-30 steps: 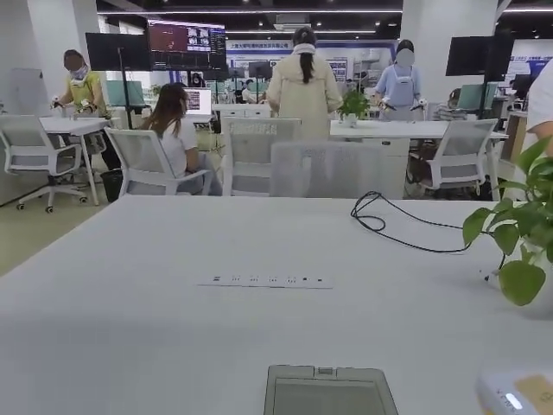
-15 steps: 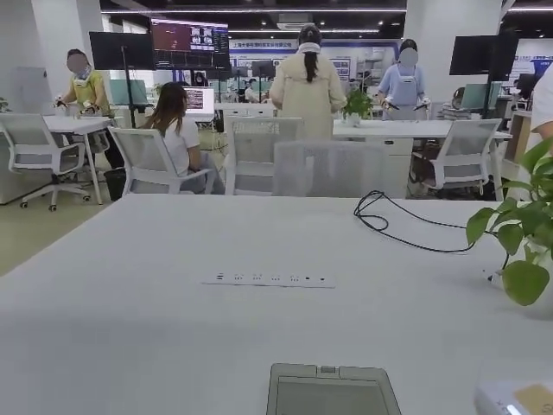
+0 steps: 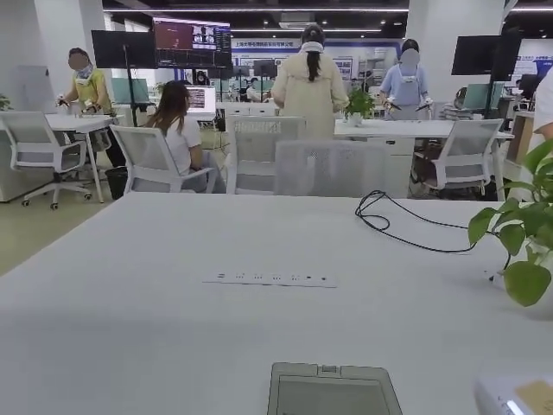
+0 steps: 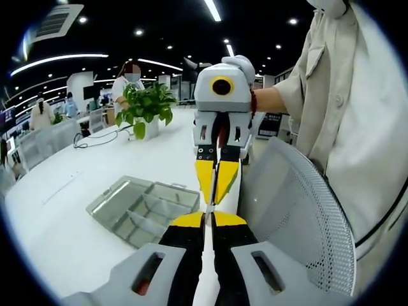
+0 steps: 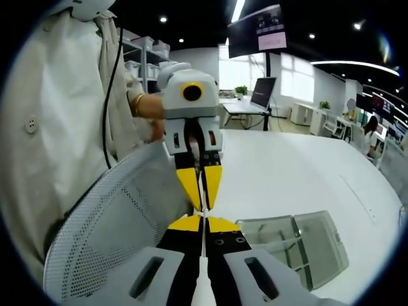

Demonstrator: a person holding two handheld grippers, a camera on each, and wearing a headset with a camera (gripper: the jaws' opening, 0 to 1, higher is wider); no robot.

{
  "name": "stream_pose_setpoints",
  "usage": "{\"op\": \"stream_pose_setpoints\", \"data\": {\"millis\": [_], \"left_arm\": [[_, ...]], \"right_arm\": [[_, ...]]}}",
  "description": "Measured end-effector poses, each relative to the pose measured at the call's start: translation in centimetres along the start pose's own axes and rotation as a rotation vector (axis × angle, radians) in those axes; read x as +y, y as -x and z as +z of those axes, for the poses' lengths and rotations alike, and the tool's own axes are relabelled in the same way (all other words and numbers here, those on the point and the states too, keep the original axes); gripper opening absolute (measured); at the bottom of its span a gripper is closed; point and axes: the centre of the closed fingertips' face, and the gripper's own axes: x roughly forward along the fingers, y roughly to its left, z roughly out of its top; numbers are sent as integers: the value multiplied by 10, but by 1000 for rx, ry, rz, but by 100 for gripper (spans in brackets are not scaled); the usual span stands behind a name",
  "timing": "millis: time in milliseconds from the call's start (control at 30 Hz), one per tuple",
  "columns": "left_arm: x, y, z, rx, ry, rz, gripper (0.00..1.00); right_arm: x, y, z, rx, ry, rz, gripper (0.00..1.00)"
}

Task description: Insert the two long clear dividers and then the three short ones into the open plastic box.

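Note:
The open clear plastic box lies at the table's near edge in the head view, cut off by the frame. In the left gripper view the box lies open and flat on the white table, with clear partitions standing inside it. It also sits low and to the right in the right gripper view. My left gripper and right gripper point at each other, tips almost touching, off the table's edge over a chair. Both are shut and hold nothing. The right gripper faces the left gripper.
A white mesh chair back stands right under the grippers. A potted plant, a black cable and a flush socket strip are on the table. People and desks fill the room behind.
Only the head camera has drifted slightly; nothing on the table has moved.

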Motion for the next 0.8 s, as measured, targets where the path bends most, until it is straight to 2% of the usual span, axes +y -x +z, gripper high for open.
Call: {"op": "stream_pose_setpoints", "data": {"millis": [67,200,267,333,467,500,633,800], "left_arm": [[5,0,-1,-8,11,27,1],[7,1,-3,-24,26,49,8],[11,2,-5,-20,42,67,11],[15,3,-6,-17,31,94,13],[21,5,-4,-56,72,134,23],[23,5,-5,-56,81,142,25],[27,6,-10,-44,105,173,27],[32,7,-10,-80,145,213,35]], "right_arm": [[-4,0,0,5,-11,-15,2],[-11,1,0,17,-21,-36,2],[-13,2,0,22,-31,-43,2],[-16,3,0,21,-36,-50,2],[-27,4,2,18,-59,-91,2],[-33,5,3,13,-55,-120,2],[-43,5,5,19,-78,-153,2],[-53,4,3,38,-88,-175,2]]}}
